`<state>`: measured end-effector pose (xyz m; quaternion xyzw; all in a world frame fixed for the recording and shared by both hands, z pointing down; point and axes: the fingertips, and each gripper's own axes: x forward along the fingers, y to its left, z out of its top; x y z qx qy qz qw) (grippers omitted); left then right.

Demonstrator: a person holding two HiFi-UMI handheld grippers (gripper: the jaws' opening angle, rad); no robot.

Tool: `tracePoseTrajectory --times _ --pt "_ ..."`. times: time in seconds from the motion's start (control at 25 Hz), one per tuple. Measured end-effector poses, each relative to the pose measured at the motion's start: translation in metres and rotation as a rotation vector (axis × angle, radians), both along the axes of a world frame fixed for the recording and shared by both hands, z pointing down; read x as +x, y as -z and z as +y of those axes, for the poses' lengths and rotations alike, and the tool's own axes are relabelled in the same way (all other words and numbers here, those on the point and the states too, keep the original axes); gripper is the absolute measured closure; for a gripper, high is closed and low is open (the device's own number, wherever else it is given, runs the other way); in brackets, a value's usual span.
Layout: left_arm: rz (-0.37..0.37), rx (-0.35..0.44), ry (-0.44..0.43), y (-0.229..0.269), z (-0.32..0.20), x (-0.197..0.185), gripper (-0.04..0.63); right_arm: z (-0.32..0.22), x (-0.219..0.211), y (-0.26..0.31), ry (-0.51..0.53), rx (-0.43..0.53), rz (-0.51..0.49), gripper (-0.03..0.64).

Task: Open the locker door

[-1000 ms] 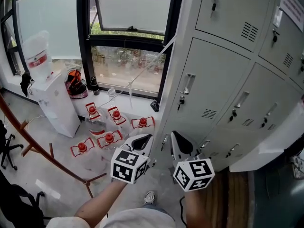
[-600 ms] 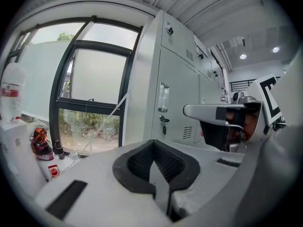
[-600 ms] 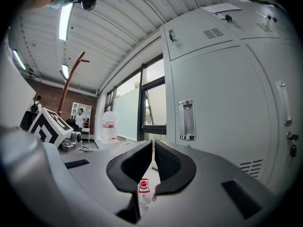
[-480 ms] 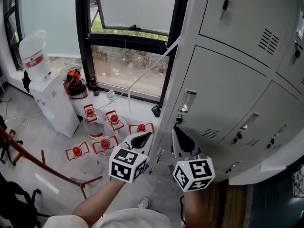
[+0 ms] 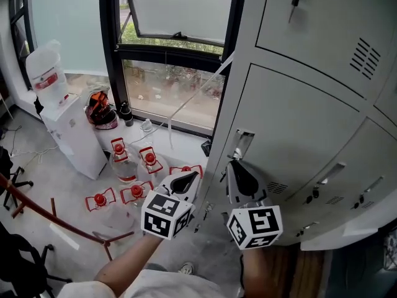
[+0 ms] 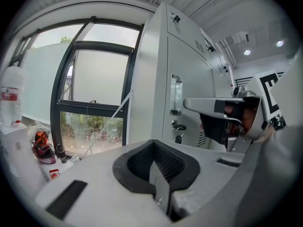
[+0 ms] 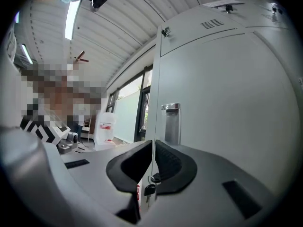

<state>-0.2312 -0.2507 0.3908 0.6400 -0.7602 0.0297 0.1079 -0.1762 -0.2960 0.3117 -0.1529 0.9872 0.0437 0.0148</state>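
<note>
A bank of grey lockers fills the right of the head view. The middle door [image 5: 291, 123] is closed, with a recessed metal handle [image 5: 240, 143] at its left edge and a key [image 7: 150, 188] hanging below the handle. My right gripper [image 5: 236, 165] is shut with nothing in it, its tip just under the handle and apart from it. The right gripper view has the handle [image 7: 172, 122] straight ahead above the closed pads [image 7: 163, 162]. My left gripper [image 5: 188, 179] is shut and empty, left of the locker's edge. From the left gripper [image 6: 154, 163] view, the handle [image 6: 176, 94] lies ahead to the right.
A black-framed window [image 5: 173, 54] stands to the left of the lockers. Below it the floor holds several water bottles with red caps [image 5: 133, 166]. A white water dispenser [image 5: 71, 135] with a bottle on top stands at the left. A red rail [image 5: 56, 219] crosses the lower left.
Both grippers have come up closer to the middle locker's handle, and the head view has drawn nearer the lockers. Both stay shut.
</note>
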Motion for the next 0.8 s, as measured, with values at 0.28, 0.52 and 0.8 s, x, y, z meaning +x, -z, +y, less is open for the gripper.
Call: tracePoseTrajectory --times 0.28,0.52,0.8 --pt "0.015 0.004 -0.035 -0.002 -0.011 -0.008 0.589 -0.015 -0.006 0.002 -0.043 -0.002 0.000 0.617" --pt "0.021 0.002 -0.103 -0.001 -0.018 -0.016 0.589 -0.018 -0.014 0.004 -0.088 -0.011 0.012 0.566" --pt "0.022 0.012 -0.184 0.004 -0.025 -0.021 0.589 -0.019 -0.022 0.005 -0.141 -0.032 0.022 0.528"
